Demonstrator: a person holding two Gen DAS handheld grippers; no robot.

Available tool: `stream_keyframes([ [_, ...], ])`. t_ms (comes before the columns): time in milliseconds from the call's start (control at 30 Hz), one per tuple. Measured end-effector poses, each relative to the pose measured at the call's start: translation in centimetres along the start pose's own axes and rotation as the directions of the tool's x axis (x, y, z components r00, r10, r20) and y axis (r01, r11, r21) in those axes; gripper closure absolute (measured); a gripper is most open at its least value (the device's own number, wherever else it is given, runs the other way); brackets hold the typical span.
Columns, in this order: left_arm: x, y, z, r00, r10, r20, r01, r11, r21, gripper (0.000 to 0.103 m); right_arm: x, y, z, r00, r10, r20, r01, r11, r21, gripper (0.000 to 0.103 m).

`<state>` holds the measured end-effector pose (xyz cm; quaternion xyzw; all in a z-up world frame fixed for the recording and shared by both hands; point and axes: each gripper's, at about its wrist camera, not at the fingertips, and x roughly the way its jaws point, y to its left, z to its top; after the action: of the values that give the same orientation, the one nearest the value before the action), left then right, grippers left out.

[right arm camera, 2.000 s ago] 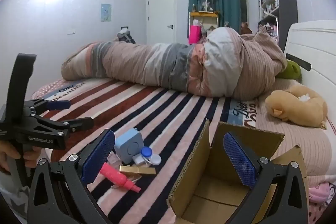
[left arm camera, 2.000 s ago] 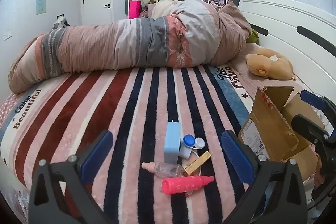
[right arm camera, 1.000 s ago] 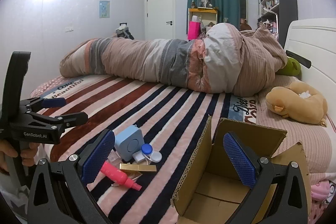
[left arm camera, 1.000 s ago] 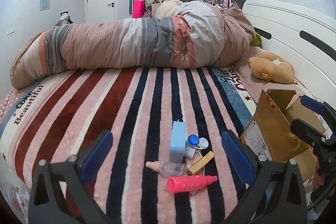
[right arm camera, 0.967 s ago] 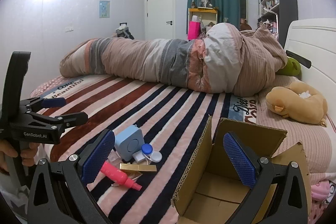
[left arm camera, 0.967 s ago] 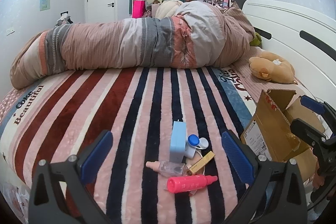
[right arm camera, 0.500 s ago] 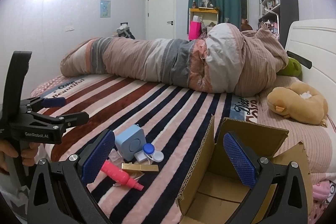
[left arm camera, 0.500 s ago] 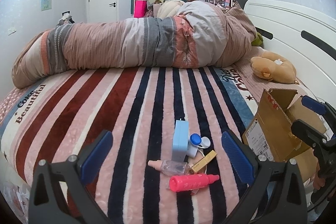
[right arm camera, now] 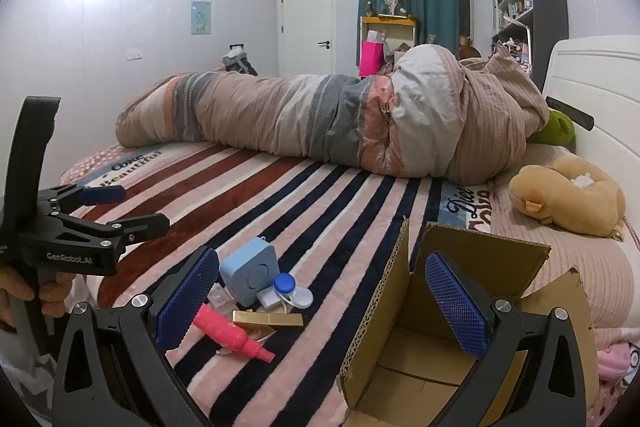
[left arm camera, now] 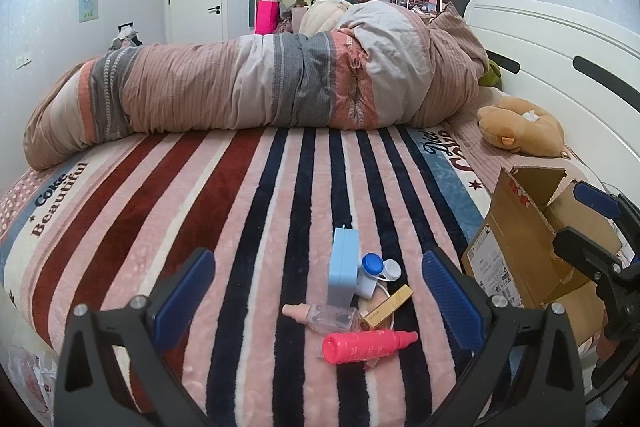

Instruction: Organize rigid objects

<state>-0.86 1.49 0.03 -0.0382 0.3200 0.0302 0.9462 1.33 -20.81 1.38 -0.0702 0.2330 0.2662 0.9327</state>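
The left gripper [left arm camera: 318, 291] hangs with fingers spread and empty above a pink plastic bottle [left arm camera: 366, 346] amid small toiletries on the striped blanket [left arm camera: 200, 195]. The right gripper [right arm camera: 320, 301], likewise spread, hovers at an open brown cardboard box [right arm camera: 472, 267], just right of them.

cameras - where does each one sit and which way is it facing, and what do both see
Left wrist: sits on the left gripper, low over the bed's near edge, facing across the striped blanket at the pile of small items around the pink bottle; its own open fingers frame the view, the right gripper shows at right.
Right wrist: sits on the right gripper, facing the same way over the open cardboard box; the left gripper and a hand show at left.
Shared: pile, box, rolled duvet.
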Motion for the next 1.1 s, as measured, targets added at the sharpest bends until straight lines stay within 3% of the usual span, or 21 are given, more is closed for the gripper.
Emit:
stream_keyframes([
  [467, -0.1, -0.3, -0.1, 1.0, 0.002, 0.001, -0.002, 1.0, 0.002, 0.0, 0.2, 0.1, -0.5, 1.0, 0.001, -0.011, -0.001, 1.0, 0.013, 0.0],
  [900, -0.8, 1.0, -0.2, 1.0, -0.009, 0.028, 0.009, 1.0, -0.001, 0.0, -0.9, 2.1, 0.1, 1.0, 0.008, 0.009, -0.008, 0.996, -0.086, 0.0],
  [1100, -1.0, 4.8, -0.8, 0.999, -0.01, 0.037, 0.011, 0.999, -0.031, 0.0, 0.3, 6.0, 0.7, 0.995, 0.1, -0.016, -0.101, 0.986, -0.136, 0.028],
])
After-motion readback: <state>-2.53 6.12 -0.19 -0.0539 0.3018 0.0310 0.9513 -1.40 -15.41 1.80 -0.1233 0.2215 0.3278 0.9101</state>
